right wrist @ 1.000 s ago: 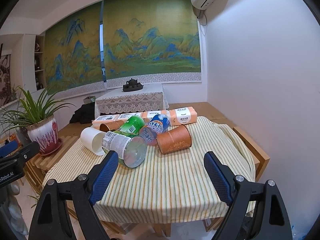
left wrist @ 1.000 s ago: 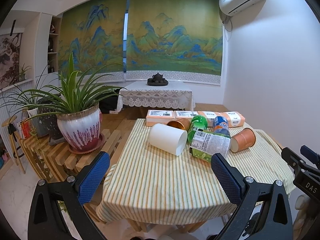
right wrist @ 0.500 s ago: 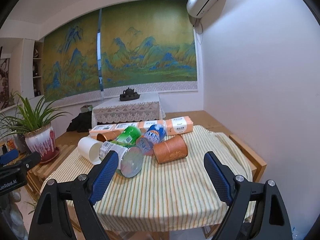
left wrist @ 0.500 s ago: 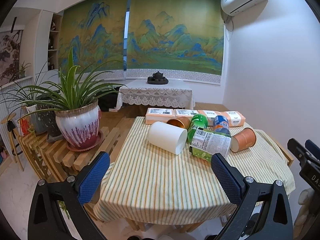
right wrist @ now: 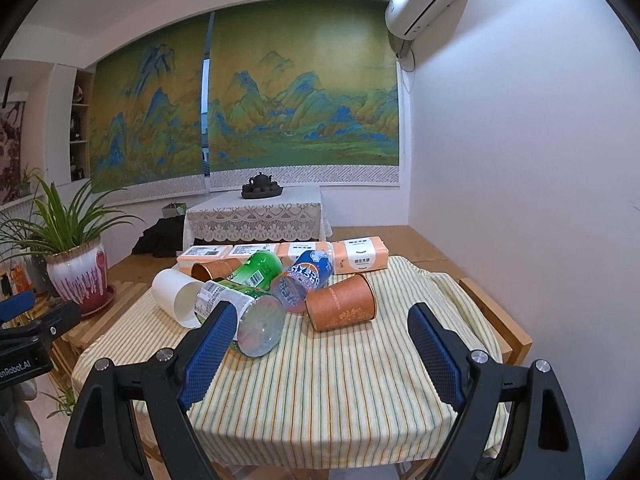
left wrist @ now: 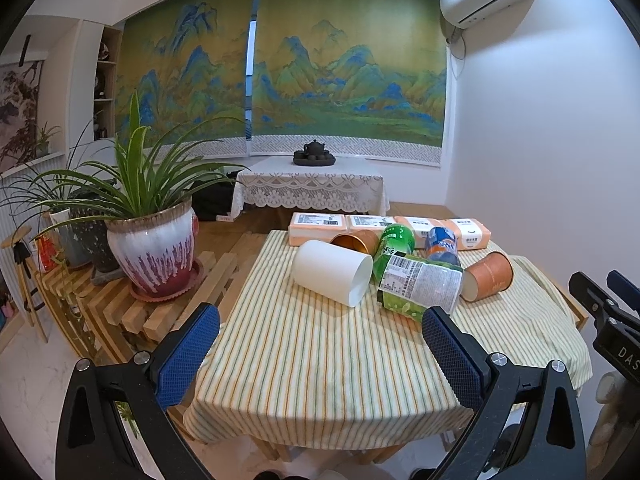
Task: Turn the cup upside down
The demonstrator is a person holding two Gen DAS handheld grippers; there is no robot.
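Observation:
A white cup [left wrist: 331, 271] [right wrist: 176, 296] lies on its side on the striped tablecloth [left wrist: 320, 360]. An orange paper cup [left wrist: 486, 276] [right wrist: 342, 304] lies on its side to the right. A second orange cup [left wrist: 356, 240] [right wrist: 208, 270] lies behind, partly hidden by bottles. My left gripper [left wrist: 320, 356] is open and empty above the table's near edge. My right gripper [right wrist: 318, 356] is open and empty, short of the orange cup.
Three plastic bottles lie between the cups: a clear green-labelled one [left wrist: 418, 286], a green one [left wrist: 394, 242], a blue-labelled one [left wrist: 440, 244]. Tissue packs [left wrist: 320, 226] line the far edge. A potted plant [left wrist: 152, 248] stands on a slatted bench at left. A white wall is at right.
Both grippers have moved slightly closer to the table, and the right view has tilted up a little. Nothing on the table has moved.

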